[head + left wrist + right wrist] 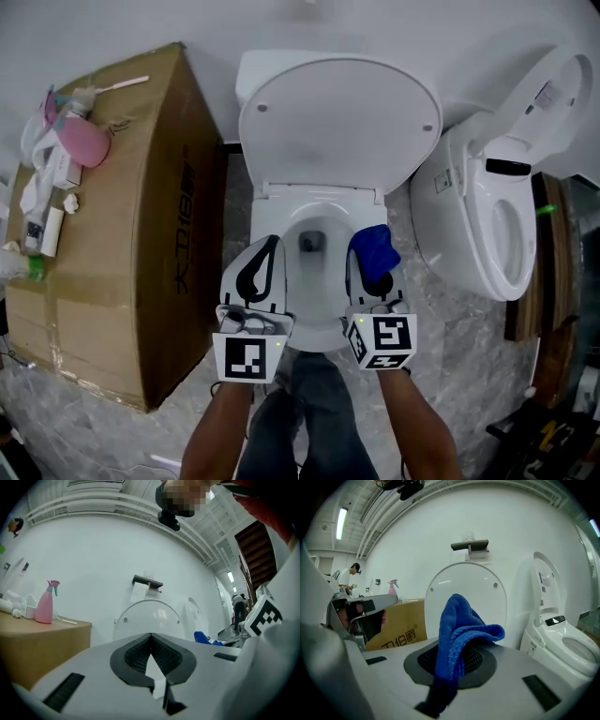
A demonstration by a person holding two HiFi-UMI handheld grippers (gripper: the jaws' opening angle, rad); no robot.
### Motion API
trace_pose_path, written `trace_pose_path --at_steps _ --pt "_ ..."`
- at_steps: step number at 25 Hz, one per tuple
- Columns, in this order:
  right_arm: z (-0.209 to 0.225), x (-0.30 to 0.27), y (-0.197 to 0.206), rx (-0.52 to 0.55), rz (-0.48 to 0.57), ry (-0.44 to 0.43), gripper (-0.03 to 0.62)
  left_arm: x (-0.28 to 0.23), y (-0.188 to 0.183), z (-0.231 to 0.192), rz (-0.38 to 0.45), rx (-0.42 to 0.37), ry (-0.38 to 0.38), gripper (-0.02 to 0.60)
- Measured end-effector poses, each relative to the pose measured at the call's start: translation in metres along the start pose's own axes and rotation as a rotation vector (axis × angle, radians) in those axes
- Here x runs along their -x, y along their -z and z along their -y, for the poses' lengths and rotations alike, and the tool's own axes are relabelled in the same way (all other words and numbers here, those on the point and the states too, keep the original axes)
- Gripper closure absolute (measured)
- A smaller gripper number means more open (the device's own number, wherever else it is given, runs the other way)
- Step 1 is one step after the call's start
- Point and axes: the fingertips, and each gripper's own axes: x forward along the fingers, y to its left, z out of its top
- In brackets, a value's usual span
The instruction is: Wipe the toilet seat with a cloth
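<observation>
A white toilet stands in front of me with its lid (337,122) raised and the bowl rim (274,214) bare. My right gripper (367,274) hovers over the right side of the rim, shut on a blue cloth (373,246). In the right gripper view the cloth (461,630) bulges up from between the jaws of that gripper (457,646). My left gripper (262,255) hangs over the left side of the rim. Its jaws meet with nothing between them, as the left gripper view (150,635) shows. Both grippers point toward the lid (147,618).
A large cardboard box (131,225) stands close on the left, with a pink spray bottle (82,141) and small items on top. A second toilet (497,206) with raised lid stands close on the right. A paper holder (469,546) hangs on the wall behind.
</observation>
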Motion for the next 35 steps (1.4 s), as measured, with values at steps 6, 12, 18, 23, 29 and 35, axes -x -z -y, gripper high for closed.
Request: trace_pose_path --at_steps 6,12,18,23,29,35 --pt "0.031 -0.074 0.033 -0.079 -0.145 0.019 0.533 -0.021 0.011 -0.027 -0.029 -0.030 -0.047 0.568" --pt "0.037 -0.155 0.073 -0.060 -0.319 -0.004 0.533 -0.030 0.027 -0.058 -0.072 -0.047 -0.104 0.568" --pt "0.024 -0.199 0.110 -0.030 -0.436 -0.031 0.533 -0.031 0.041 -0.085 -0.102 -0.069 -0.139 0.568" --pt "0.008 -0.217 0.113 0.013 -0.437 -0.026 0.533 -0.023 0.046 -0.110 -0.117 -0.083 -0.174 0.568" --pt "-0.052 -0.235 0.110 0.060 -0.459 -0.145 0.533 -0.005 0.045 -0.131 -0.114 -0.074 -0.225 0.568" --pt "-0.130 -0.238 0.118 0.181 -0.514 -0.316 0.533 0.026 0.041 -0.146 -0.125 -0.091 -0.259 0.568"
